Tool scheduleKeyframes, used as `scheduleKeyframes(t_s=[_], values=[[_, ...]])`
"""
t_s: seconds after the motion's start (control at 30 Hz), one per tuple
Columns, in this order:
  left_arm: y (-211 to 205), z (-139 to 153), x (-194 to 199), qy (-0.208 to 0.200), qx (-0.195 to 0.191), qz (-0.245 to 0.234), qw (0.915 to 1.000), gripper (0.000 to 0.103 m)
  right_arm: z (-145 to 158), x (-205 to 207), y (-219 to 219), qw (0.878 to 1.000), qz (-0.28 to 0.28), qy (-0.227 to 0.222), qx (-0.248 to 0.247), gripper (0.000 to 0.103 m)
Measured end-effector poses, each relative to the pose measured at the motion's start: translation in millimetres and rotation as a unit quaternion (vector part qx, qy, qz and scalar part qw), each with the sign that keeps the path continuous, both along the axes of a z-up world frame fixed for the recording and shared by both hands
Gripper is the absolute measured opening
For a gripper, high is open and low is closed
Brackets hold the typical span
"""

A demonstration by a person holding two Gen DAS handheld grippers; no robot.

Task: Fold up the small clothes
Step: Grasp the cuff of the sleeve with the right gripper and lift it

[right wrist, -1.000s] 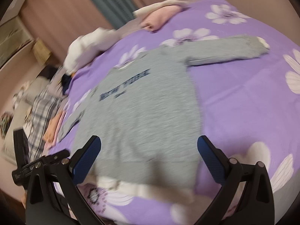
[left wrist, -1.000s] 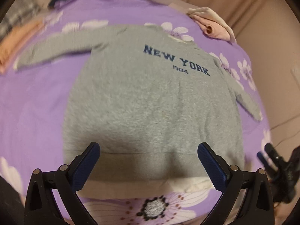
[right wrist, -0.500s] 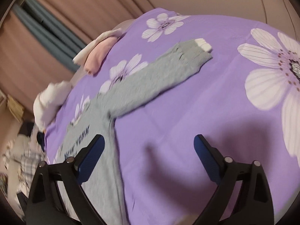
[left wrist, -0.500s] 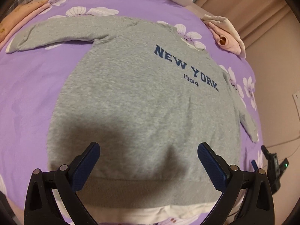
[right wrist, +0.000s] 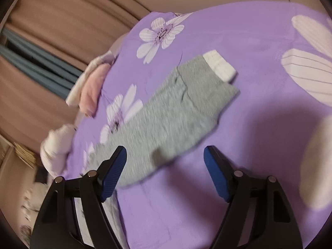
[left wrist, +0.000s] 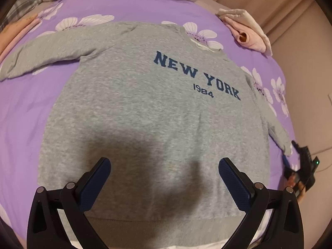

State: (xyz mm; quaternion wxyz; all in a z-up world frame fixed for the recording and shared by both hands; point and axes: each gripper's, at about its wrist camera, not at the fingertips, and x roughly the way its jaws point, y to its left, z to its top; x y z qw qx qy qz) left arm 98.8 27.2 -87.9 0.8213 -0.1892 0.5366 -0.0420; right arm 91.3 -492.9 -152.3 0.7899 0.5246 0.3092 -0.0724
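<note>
The sweater (left wrist: 145, 112) lies face up and flat on the bed (left wrist: 25, 112), hem near, collar far, both sleeves spread out to the sides; no fold has been made. Compared with one second ago, the left claw (left wrist: 164, 184) has advanced from the hem edge to a position above the lower body of the sweater, and its shadow now falls on the grey fabric. Its jaws stand wide with nothing between them, and no contact with the cloth is visible. The right claw (right wrist: 165, 172) has changed more: its view has swung from the whole sweater to the right sleeve (right wrist: 172, 116) alone, which now fills the centre of its picture, white cuff (right wrist: 220, 67) at the far end. The right jaws are closing; the sleeve's near edge lies just beyond the left fingertip, but no fabric is between the pads and they press on nothing. Judgement: the task is at its first step, with the right sleeve as the probable first grasp, to be carried inward over the body. The left claw is placed where it could pin the body during that fold. A pink garment (left wrist: 249, 35) lies at the far right bed edge, well apart from the sweater.
</note>
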Motion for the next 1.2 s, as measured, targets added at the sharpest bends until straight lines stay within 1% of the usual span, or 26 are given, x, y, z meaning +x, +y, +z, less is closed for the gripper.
scheduleKeyframes(t_s=[0.1, 0.17, 0.33, 0.37, 0.4, 0.43, 0.47, 0.53, 0.7, 0.8, 0.93, 0.97, 1.07, 1.2], values=[[-6, -4, 3, 0.005, 0.002, -0.003, 1.0, 0.103, -5, 5, -13, 0.999, -0.016, -0.008, 0.03, 0.063], [-9, -6, 5, 0.008, 0.005, -0.006, 0.9999, 0.103, -7, 8, -19, 0.999, -0.022, -0.011, 0.042, 0.058], [-15, -8, 5, 0.014, 0.011, -0.013, 0.9998, 0.103, -11, 11, -29, 0.998, -0.037, -0.01, 0.058, 0.046], [-16, -8, 5, 0.014, 0.012, -0.014, 0.9997, 0.103, -13, 11, -31, 0.997, -0.042, -0.005, 0.063, 0.04], [-16, -8, 6, 0.014, 0.014, -0.014, 0.9997, 0.103, -16, 11, -34, 0.996, -0.049, 0.001, 0.069, 0.031], [-16, -8, 5, 0.014, 0.015, -0.014, 0.9997, 0.103, -18, 12, -36, 0.996, -0.055, 0.007, 0.076, 0.026], [-16, -8, 5, 0.015, 0.015, -0.014, 0.9997, 0.103, -22, 11, -38, 0.994, -0.06, 0.01, 0.086, 0.018], [-14, -9, 4, 0.016, 0.013, -0.013, 0.9997, 0.103, -25, 9, -42, 0.993, -0.06, 0.0, 0.102, 0.017], [-11, -10, 0, 0.017, 0.01, -0.011, 0.9997, 0.103, -17, 9, -40, 0.995, -0.047, -0.006, 0.091, 0.017], [-8, -7, -2, 0.012, 0.009, -0.012, 0.9998, 0.103, -1, 10, -36, 0.997, -0.038, -0.012, 0.064, 0.016], [-3, -5, -6, 0.005, 0.006, -0.011, 0.9999, 0.103, 36, 17, -27, 1.0, -0.014, -0.013, -0.011, 0.015], [-1, -4, -7, 0.003, 0.005, -0.011, 0.9999, 0.103, 48, 20, -23, 0.999, -0.005, -0.012, -0.039, 0.015], [3, -2, -12, -0.003, 0.001, -0.01, 1.0, 0.103, 75, 29, -11, 0.995, 0.016, -0.01, -0.097, 0.015], [13, 4, -18, -0.014, -0.003, -0.005, 0.9999, 0.103, 102, 43, 6, 0.988, 0.037, -0.01, -0.147, 0.015]])
